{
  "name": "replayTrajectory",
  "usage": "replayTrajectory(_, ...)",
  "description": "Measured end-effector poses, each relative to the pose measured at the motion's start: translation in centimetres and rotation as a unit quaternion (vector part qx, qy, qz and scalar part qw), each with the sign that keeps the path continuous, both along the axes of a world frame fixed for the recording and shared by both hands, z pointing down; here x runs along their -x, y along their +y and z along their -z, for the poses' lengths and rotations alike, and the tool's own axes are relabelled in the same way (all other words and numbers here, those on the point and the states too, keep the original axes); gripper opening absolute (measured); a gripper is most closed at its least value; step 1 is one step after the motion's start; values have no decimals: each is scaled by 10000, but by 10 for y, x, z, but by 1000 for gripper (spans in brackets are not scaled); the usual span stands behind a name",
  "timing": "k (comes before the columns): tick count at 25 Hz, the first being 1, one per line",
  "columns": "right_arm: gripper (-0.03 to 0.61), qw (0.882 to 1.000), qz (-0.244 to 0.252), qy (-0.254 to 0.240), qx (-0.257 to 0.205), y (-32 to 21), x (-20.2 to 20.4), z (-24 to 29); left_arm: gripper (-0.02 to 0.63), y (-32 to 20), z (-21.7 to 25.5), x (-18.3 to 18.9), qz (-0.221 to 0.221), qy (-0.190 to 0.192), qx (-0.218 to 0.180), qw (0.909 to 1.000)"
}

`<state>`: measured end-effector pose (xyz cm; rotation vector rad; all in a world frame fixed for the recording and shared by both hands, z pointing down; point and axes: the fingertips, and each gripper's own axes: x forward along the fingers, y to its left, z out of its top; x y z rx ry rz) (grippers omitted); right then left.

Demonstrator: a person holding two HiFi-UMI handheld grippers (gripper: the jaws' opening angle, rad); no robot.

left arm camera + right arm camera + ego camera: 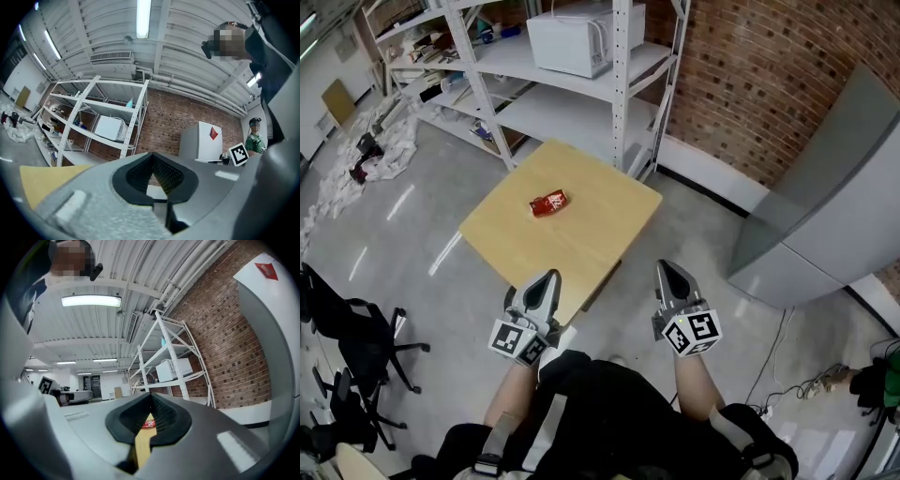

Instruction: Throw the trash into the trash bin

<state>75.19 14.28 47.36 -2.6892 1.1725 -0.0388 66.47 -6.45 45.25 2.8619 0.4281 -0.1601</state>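
Observation:
A red crumpled snack wrapper [549,202] lies near the middle of a small square wooden table [581,248]. My left gripper [550,276] is shut and empty, its tips over the table's near edge. My right gripper [664,266] is shut and empty too, just off the table's near right corner above the floor. In the right gripper view the wrapper [149,424] shows through the gap behind the closed jaws [151,396]. The left gripper view shows its closed jaws [151,154] and a strip of the table [42,183]. A tall grey bin with a slanted top [825,216] stands to the right by the brick wall.
White metal shelving [623,84] with a microwave [572,37] stands behind the table. Crumpled white sheets [380,155] litter the floor at far left. Black office chairs [356,342] stand at near left. Cables [802,384] run over the floor at right. A person in green [256,138] is nearby.

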Motion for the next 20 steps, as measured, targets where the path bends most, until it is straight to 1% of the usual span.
replayTrajectory(3,6,9999,97,-14,-75,-15,-11,1,5,-14,-1,-5,119,-47,-41,9999)
replayTrajectory(6,6,9995,124,-93,-262,-29,-28,1,4,-26,-1,-14,173,-17,-49,9998)
replayTrajectory(9,6,9991,270,-40,-338,-57,-36,5,3,-50,-5,-24,224,12,-50,9997)
replayTrajectory(15,6,9990,388,58,-195,-95,-61,10,5,-92,0,-50,333,102,-33,9994)
replayTrajectory(20,6,9977,645,183,45,-146,-75,10,5,-133,1,-56,451,135,31,9989)
